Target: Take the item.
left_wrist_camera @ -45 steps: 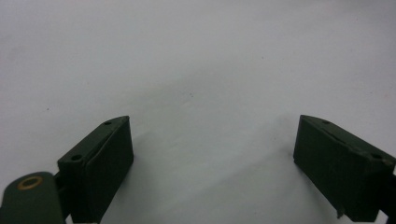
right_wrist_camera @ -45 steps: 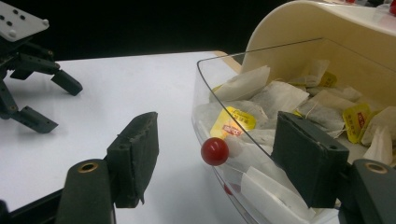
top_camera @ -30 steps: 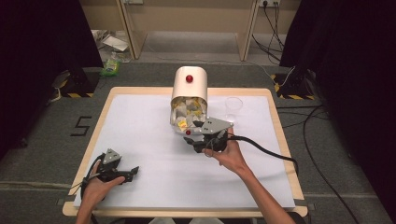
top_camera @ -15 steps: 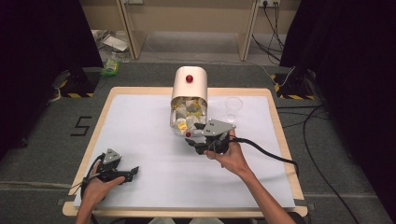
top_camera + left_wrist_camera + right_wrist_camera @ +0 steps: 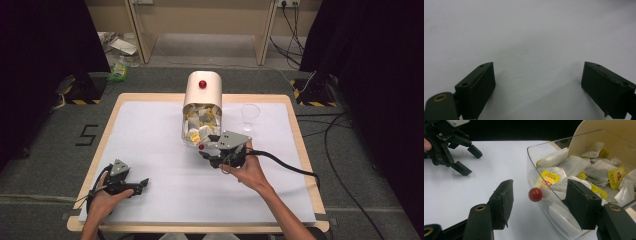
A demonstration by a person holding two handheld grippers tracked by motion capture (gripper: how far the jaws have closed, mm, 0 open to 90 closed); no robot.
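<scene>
The right gripper [image 5: 209, 152] stays at the clear drawer [image 5: 554, 195] of tea bags [image 5: 574, 167] and has just been narrowing its jaws, which straddle the red knob [image 5: 535, 194] without touching it. The left gripper [image 5: 136, 184] rests unmoved on the table [image 5: 150, 130], jaws spread and empty.

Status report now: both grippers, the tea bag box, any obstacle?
Right gripper closing around red knob, not touching. Left gripper open, idle. Tea bag box unobstructed.
</scene>
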